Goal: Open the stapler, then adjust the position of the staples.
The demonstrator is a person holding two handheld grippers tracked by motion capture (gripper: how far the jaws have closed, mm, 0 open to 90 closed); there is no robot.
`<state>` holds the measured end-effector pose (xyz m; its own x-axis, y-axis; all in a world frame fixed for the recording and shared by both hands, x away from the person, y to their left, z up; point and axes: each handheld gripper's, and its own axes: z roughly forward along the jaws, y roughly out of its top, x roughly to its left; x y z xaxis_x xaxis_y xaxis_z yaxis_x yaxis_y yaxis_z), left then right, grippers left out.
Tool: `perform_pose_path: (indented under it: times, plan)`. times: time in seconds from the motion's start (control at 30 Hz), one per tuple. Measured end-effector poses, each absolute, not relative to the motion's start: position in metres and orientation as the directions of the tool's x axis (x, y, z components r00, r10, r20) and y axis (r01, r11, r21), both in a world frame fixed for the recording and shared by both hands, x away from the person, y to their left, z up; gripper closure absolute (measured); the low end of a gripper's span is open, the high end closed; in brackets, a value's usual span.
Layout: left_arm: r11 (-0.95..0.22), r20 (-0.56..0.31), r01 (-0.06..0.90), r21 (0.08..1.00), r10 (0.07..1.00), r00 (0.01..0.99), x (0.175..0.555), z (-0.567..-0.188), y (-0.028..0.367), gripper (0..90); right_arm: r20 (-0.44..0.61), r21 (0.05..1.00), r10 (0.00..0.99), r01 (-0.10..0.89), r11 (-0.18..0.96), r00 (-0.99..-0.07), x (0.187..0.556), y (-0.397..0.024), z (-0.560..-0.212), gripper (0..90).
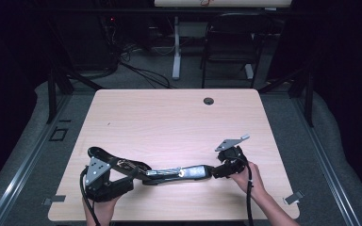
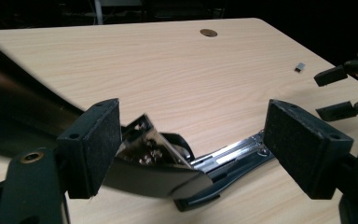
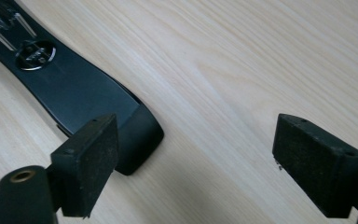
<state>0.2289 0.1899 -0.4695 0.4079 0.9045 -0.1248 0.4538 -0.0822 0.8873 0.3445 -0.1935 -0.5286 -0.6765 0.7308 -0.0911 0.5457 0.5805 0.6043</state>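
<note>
A black stapler (image 1: pixel 169 172) lies swung open and flat near the front edge of the wooden table (image 1: pixel 169 117), its shiny metal magazine facing up. My left gripper (image 1: pixel 129 170) is at its left end and stands open. In the left gripper view the stapler's metal head (image 2: pixel 154 149) sits between the wide jaws (image 2: pixel 191 140), close by the left-hand pad (image 2: pixel 98 144) and well apart from the other. My right gripper (image 1: pixel 218 170) is at the stapler's right end, also open. There the black rounded end (image 3: pixel 98 102) lies beside the left-hand pad, with bare wood between the jaws (image 3: pixel 196 154).
A round cable hole (image 1: pixel 209 100) sits near the table's far edge. A small grey piece (image 2: pixel 299 67) lies on the wood towards the right side. A black chair (image 1: pixel 231 42) and a table leg (image 1: pixel 176 52) stand beyond the far edge.
</note>
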Motion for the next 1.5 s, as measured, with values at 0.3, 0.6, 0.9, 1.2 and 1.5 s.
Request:
perform_pose_path:
  times: [0.3, 0.6, 0.9, 1.2, 1.5]
  plan:
    - [-0.133, -0.076, 0.426, 0.895, 0.895, 0.439, 0.206, -0.454, 0.195, 15.3, 0.013, 0.594, 0.719, 0.584, 0.553, -0.695, 0.359, -0.205, -0.53, 13.6]
    - [-0.207, -0.02, 0.489, 0.847, 0.908, 0.419, 0.208, -0.46, 0.218, 8.0, 0.032, 0.597, 0.745, 0.611, 0.52, -0.666, 0.367, -0.217, -0.531, 13.8]
    - [-0.153, -0.085, 0.603, 0.783, 0.934, 0.346, 0.232, -0.481, 0.255, 0.1, 0.06, 0.553, 0.797, 0.684, 0.475, -0.602, 0.377, -0.233, -0.529, 5.5]
    - [-0.114, -0.102, 0.628, 0.77, 0.95, 0.297, 0.248, -0.487, 0.274, 0.1, 0.082, 0.522, 0.808, 0.716, 0.465, -0.584, 0.38, -0.236, -0.531, 0.0]
    - [-0.13, -0.111, 0.652, 0.747, 0.943, 0.315, 0.256, -0.492, 0.276, 0.1, 0.092, 0.506, 0.824, 0.739, 0.445, -0.559, 0.386, -0.242, -0.533, 0.0]
